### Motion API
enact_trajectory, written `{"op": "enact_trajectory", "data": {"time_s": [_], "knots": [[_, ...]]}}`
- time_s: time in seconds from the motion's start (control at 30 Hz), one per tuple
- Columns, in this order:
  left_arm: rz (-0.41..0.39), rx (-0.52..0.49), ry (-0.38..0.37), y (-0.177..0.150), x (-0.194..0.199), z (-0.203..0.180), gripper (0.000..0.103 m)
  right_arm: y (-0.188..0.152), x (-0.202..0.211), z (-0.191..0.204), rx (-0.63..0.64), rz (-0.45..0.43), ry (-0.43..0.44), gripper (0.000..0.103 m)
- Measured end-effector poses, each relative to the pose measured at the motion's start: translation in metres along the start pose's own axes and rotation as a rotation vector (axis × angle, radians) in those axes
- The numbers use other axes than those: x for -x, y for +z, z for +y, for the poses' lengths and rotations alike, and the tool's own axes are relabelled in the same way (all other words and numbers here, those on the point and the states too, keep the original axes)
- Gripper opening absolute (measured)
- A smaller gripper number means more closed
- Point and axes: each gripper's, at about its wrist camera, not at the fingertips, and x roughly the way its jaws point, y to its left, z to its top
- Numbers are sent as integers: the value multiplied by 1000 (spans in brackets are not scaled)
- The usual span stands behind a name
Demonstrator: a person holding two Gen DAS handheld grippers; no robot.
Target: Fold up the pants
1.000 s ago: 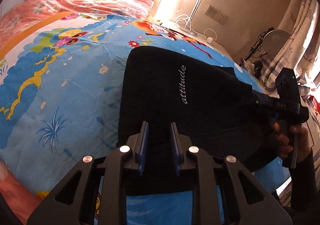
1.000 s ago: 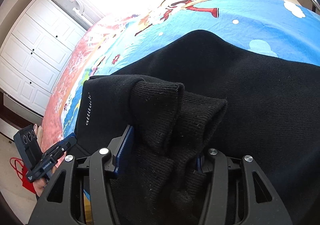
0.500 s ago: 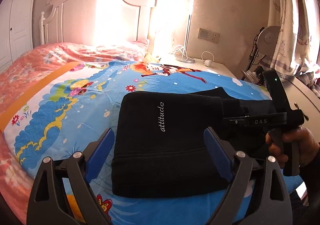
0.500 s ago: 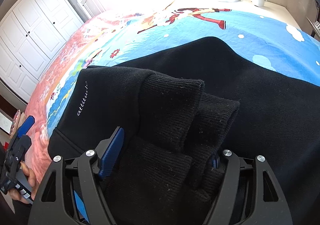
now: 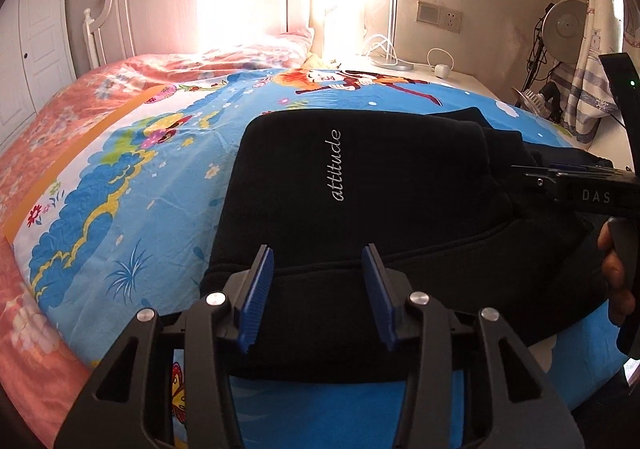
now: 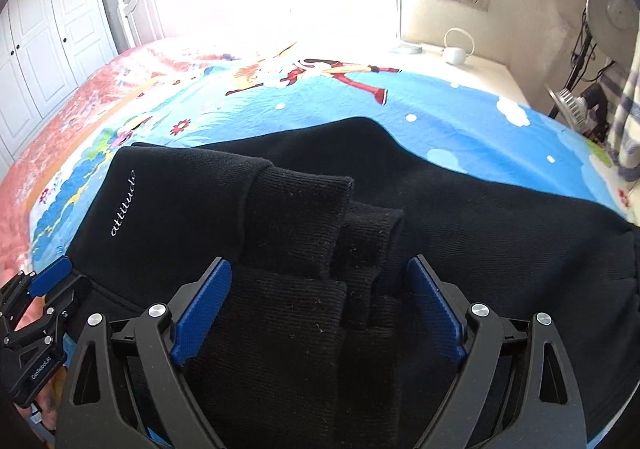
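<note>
Black pants (image 5: pixel 380 185) with white "attitude" lettering lie folded on the cartoon bedspread (image 5: pixel 120 185). My left gripper (image 5: pixel 318 289) is open, its blue pads either side of the near folded edge of the pants. In the right wrist view the pants (image 6: pixel 460 209) fill the foreground, with the ribbed cuffs (image 6: pixel 320 217) stacked on top. My right gripper (image 6: pixel 320 305) is open around the cuffs, pads apart from the cloth. The right gripper also shows at the right of the left wrist view (image 5: pixel 532 175), the left gripper at the lower left of the right wrist view (image 6: pixel 52 281).
The bed's white headboard (image 5: pixel 168 9) is at the back. A nightstand (image 5: pixel 448 77) with a lamp and a white charger stands right of it. A fan (image 5: pixel 566 31) and curtain are at far right. White wardrobe doors (image 6: pixel 44 37) stand at left.
My left gripper opened wide, then narrowed partly and came back over the near edge of the pants. My right gripper let go of the cuffs and opened wider; the cuffs now lie flat.
</note>
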Motion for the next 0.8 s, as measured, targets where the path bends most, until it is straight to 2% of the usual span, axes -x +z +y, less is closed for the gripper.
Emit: {"op": "enact_trajectory", "data": {"time_s": [0.17,0.33,0.43,0.53,0.6,0.67,0.73,0.8], "knots": [[5,15,-16,-1,-2,3,46,-1,17,4,-14,-68,-67,86],[-4,2,-11,-2,-2,2,46,-4,28,10,-17,-105,-96,86],[-8,4,-10,-3,-3,1,46,-10,35,21,-19,-107,-34,87],[-15,5,-5,-4,-3,1,46,-15,36,41,50,-120,0,87],[-16,9,-11,-5,-2,2,46,-20,29,47,64,-82,31,87],[-14,7,-22,-5,1,4,47,-29,19,52,81,-24,99,87],[-13,1,-34,-8,5,6,47,-39,11,58,124,7,62,87],[-14,-17,-45,-13,10,8,47,-45,11,64,166,2,34,87]]}}
